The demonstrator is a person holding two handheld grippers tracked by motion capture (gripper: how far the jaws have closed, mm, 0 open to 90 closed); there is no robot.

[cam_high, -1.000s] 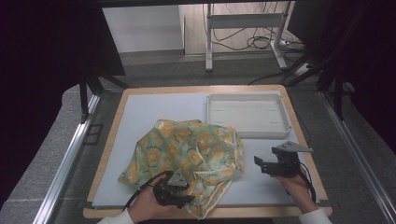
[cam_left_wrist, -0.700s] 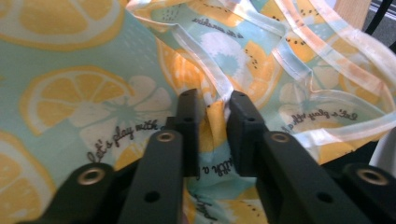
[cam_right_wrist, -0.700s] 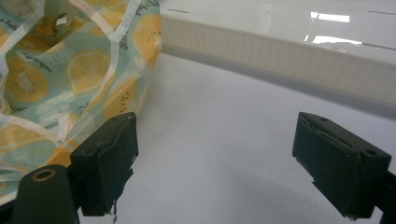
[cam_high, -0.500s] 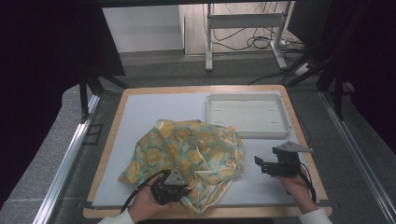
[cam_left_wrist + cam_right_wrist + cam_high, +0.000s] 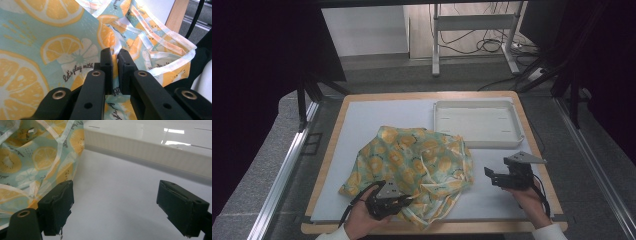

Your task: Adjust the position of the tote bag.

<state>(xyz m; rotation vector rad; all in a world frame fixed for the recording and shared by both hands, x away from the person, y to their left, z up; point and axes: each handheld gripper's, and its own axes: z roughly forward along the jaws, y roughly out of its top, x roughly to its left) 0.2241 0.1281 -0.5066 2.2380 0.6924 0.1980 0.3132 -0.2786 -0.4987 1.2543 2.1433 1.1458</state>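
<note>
A crumpled cloth (image 5: 412,160) printed with orange slices on pale blue lies on the white mat, left of centre. My left gripper (image 5: 408,199) sits at the cloth's near edge, held by a hand. In the left gripper view its jaws (image 5: 115,56) have just been closing and now pinch a fold of the cloth (image 5: 50,37) with a white hem between the pads. My right gripper (image 5: 491,176) rests on the mat to the right of the cloth, jaws wide apart. In the right gripper view that gripper (image 5: 116,195) has bare mat between its fingers, and the cloth (image 5: 30,157) lies just beside the left one.
A shallow white tray (image 5: 477,142) stands at the back right of the mat, and its side wall (image 5: 150,152) lies ahead of my right gripper. A wooden board (image 5: 327,165) frames the mat. Metal rails run along both sides of the table.
My left gripper's jaws have come together on the fold of cloth, and the hand has shifted slightly left. The right gripper has not moved.
</note>
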